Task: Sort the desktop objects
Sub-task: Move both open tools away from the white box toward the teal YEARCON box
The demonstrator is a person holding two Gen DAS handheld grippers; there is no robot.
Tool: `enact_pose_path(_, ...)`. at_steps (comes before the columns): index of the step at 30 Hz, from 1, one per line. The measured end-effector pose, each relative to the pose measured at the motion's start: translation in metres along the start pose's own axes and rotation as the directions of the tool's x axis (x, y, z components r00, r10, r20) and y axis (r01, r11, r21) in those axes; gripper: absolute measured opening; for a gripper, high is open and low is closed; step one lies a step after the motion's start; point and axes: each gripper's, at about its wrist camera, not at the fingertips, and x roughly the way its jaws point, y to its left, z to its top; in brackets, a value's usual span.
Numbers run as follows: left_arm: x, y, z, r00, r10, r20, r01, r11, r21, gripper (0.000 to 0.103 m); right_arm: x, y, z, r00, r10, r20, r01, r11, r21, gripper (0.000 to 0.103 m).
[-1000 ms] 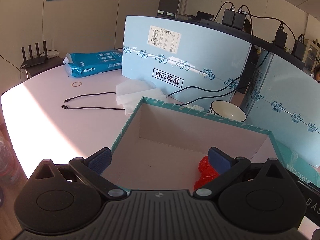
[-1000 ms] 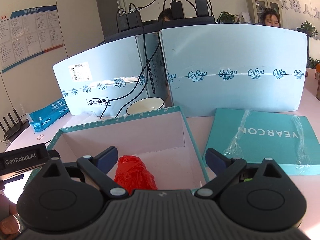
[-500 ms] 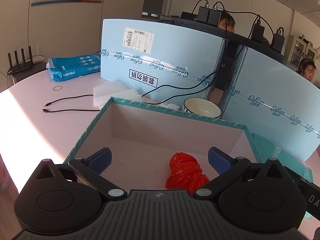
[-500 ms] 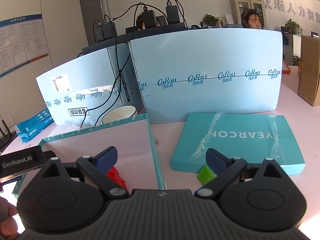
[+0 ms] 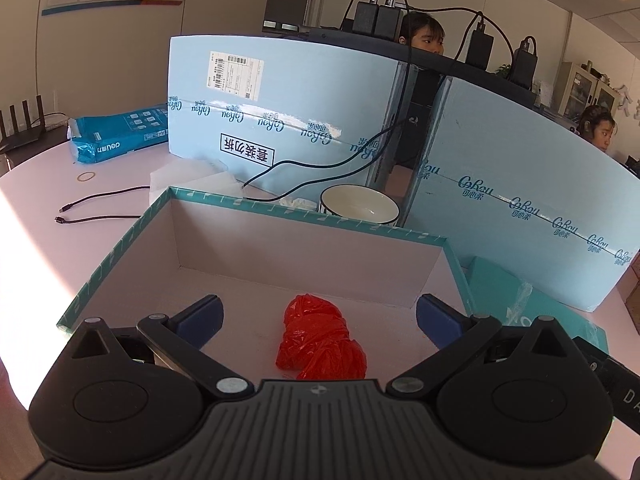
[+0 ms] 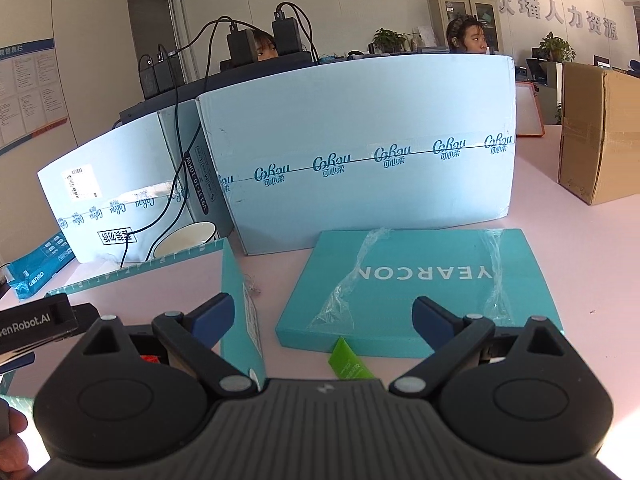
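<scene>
Left wrist view: left gripper (image 5: 318,312) fingers gaping wide over red plastic bag (image 5: 320,338) lying in teal box (image 5: 244,204); right gripper (image 6: 323,314) fingers spreading wide above green packet (image 6: 347,362) on counter (image 6: 592,280).

"YEARCON", upside down, on the teal lid (image 6: 420,280), which I'll use as ref; "CoRou" w/ 可心柔 repeated along tape on the pale blue carton (image 6: 360,152) just behind it; 套装勿拆 label (image 5: 247,149) on 2nd carton, further left; "deli" on blue pack (image 5: 120,132) beyond that; "GenRobot.AI" on black device (image 6: 36,322) left of lid; wall sign (image 6: 556,14) 众瑶人力资源 far behind it.
</scene>
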Motion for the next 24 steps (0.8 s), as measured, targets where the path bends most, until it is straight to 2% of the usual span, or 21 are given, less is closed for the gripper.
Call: enact_pose_path(24,-0.002,-0.049,-0.020,1.000,-0.011,-0.029,0.012,1.000,0.026,0.103,-0.001,-0.062,0.002,0.998,-0.052,-0.032,0.053,0.997,0.056,0.097)
